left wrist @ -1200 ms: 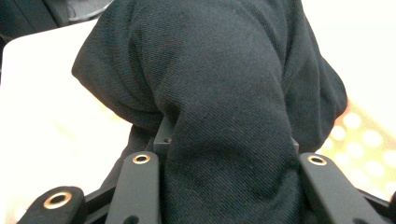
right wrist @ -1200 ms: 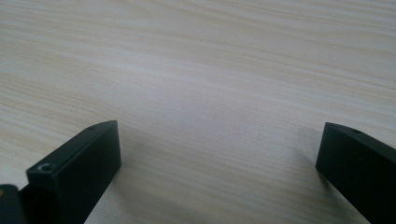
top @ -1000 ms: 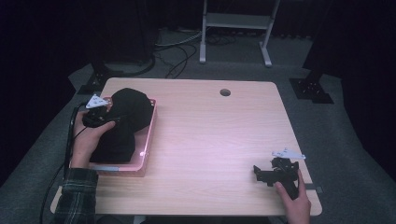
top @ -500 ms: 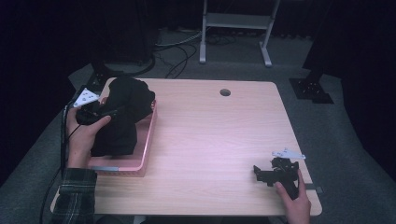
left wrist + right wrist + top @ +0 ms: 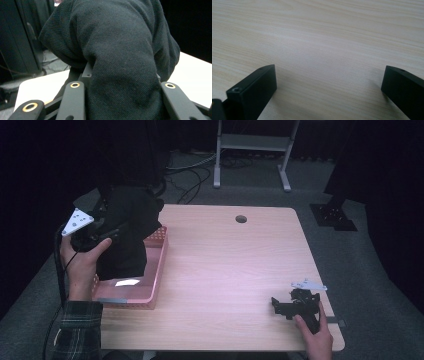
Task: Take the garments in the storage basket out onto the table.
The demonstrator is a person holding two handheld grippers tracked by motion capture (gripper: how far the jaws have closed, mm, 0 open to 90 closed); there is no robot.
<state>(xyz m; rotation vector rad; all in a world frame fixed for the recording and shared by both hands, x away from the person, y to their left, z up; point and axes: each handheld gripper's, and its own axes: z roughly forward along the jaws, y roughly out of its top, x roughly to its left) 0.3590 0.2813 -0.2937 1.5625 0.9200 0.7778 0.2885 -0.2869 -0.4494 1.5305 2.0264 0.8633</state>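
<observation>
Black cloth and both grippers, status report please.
Left gripper shut on black cloth, lifted partly out of pink basket. Right gripper open, low over bare table. Nothing in the way.

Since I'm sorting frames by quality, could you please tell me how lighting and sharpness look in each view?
High view: dim surroundings, evenly lit table, black cloth showing little detail. Left gripper view: cloth weave sharp, background dark and soft. Right gripper view: bright wood grain, soft shadows beside the near, slightly blurred fingers.
</observation>
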